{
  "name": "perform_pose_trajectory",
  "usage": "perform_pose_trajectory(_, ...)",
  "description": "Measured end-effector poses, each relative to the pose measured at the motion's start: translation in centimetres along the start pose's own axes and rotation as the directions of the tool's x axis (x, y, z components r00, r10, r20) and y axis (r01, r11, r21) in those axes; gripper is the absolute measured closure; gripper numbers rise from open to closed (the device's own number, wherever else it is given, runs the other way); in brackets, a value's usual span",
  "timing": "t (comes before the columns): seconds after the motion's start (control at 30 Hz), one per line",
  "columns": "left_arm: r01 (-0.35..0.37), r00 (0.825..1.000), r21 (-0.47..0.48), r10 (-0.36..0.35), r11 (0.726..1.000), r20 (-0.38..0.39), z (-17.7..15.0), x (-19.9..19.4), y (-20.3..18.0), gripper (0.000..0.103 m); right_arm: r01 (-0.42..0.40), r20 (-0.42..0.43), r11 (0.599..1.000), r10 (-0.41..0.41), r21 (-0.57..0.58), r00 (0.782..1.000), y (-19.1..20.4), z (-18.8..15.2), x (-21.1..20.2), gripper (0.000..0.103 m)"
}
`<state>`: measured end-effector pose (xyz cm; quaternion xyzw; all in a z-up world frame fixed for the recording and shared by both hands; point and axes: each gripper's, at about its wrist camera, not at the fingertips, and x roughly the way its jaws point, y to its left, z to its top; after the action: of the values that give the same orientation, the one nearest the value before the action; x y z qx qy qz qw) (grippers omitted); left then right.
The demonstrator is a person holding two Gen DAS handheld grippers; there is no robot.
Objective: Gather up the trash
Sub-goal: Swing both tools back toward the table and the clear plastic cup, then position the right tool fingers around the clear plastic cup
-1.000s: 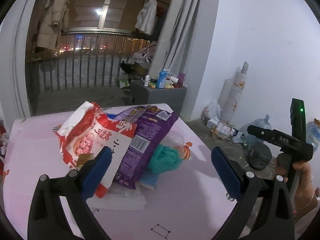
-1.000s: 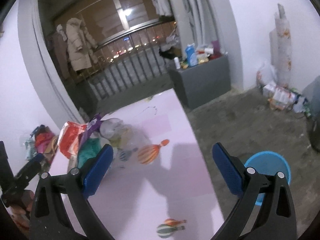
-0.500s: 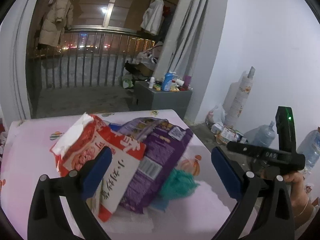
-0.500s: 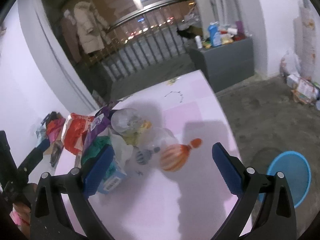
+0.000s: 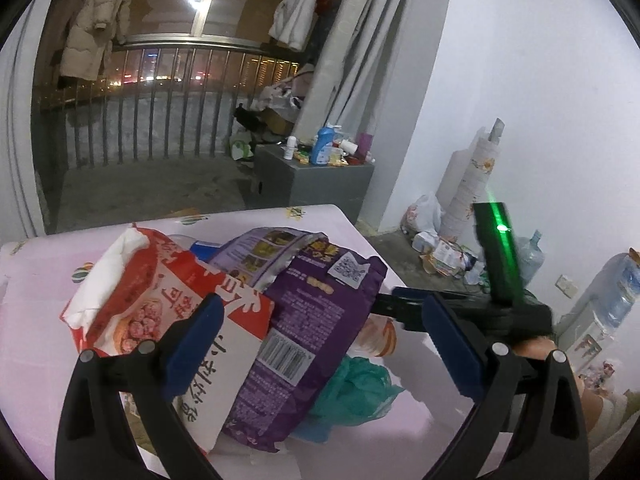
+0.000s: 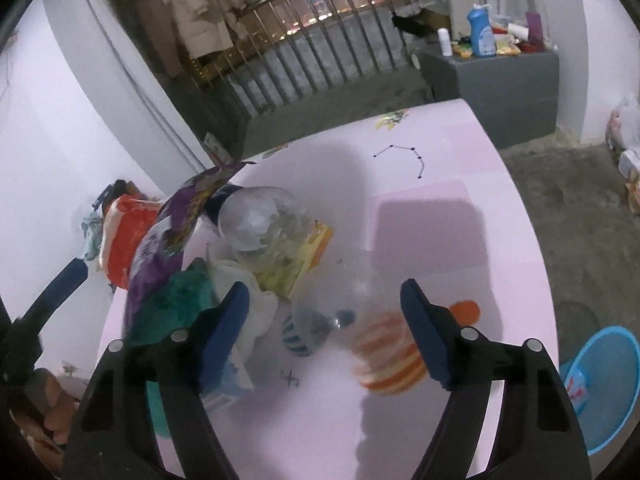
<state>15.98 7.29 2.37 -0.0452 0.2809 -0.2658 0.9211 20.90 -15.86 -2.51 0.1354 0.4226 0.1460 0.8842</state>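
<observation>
Left gripper [image 5: 316, 344]: blue pads spread wide, gripping nothing; the bag heap fills the gap between them.
Right gripper [image 6: 326, 326]: likewise wide apart and empty, poised above the clear bottle's neck.
Red bag [image 5: 160, 312]: crinkled glossy film, white torn mouth at top, leaning on the purple one.
Purple bag [image 5: 308, 328]: shiny foil pouch, barcode and QR label facing up, overlapping the red bag.
Teal bag [image 5: 356, 384]: thin crumpled plastic, tucked under the purple pouch's lower edge.
Clear bottle [image 6: 260, 228]: transparent, rounded, lying on its side beside a yellow wrapper [image 6: 304, 260].
Table [image 6: 440, 208]: smooth pink cover printed with striped balloons; all the trash sits at its left side.
Blue bin [image 6: 604, 384]: round plastic tub on the concrete floor, right of the table.
Change: both views have closed in since half a second ago; the bags loom larger and the right gripper sits nearer the bottle.
</observation>
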Motion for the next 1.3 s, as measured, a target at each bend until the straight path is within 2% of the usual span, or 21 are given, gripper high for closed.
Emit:
perform_pose_trajectory(0.17, 0.021, 1.000, -0.011, -0.021, 1.000, 0.001, -0.4, 0.3, 0.2, 0.006, 0.001, -0.038, 1.000, -0.002, -0.015, 0.999, -0.2, 0.4, 1.2, 0.042)
perform_pose_trajectory(0.23, 0.029, 1.000, -0.016, -0.029, 0.999, 0.000, -0.6, 0.2, 0.3, 0.006, 0.003, -0.054, 1.000, -0.004, -0.023, 0.999, -0.1, 0.4, 1.4, 0.050)
perform_pose_trajectory(0.47, 0.056, 0.998, -0.050, -0.056, 0.997, 0.010, -1.6, -0.9, 1.1, 0.006, 0.000, -0.074, 0.999, -0.003, -0.036, 0.997, 0.4, -0.1, 1.0, 0.051)
perform_pose_trajectory(0.77, 0.038, 0.999, -0.064, -0.037, 0.997, 0.030, -4.1, -3.9, 2.2, 0.006, 0.005, -0.109, 1.000, -0.007, -0.022, 0.994, 0.4, -2.2, -1.5, 0.051)
perform_pose_trajectory(0.93, 0.055, 0.998, -0.081, -0.054, 0.995, 0.015, -5.9, -5.0, 3.0, 0.006, 0.016, -0.129, 1.000, -0.017, -0.007, 0.991, 0.6, -4.2, -3.5, 0.051)
perform_pose_trajectory(1.1, 0.037, 0.999, -0.102, -0.039, 0.994, -0.018, -7.6, -5.6, 3.3, 0.006, 0.023, -0.143, 1.000, -0.020, 0.020, 0.990, 0.8, -6.5, -5.6, 0.051)
perform_pose_trajectory(1.3, 0.032, 0.999, -0.068, -0.035, 0.997, -0.038, -9.1, -6.3, 2.3, 0.006, 0.016, -0.159, 0.999, -0.009, 0.040, 0.987, 1.1, -8.7, -7.5, 0.051)
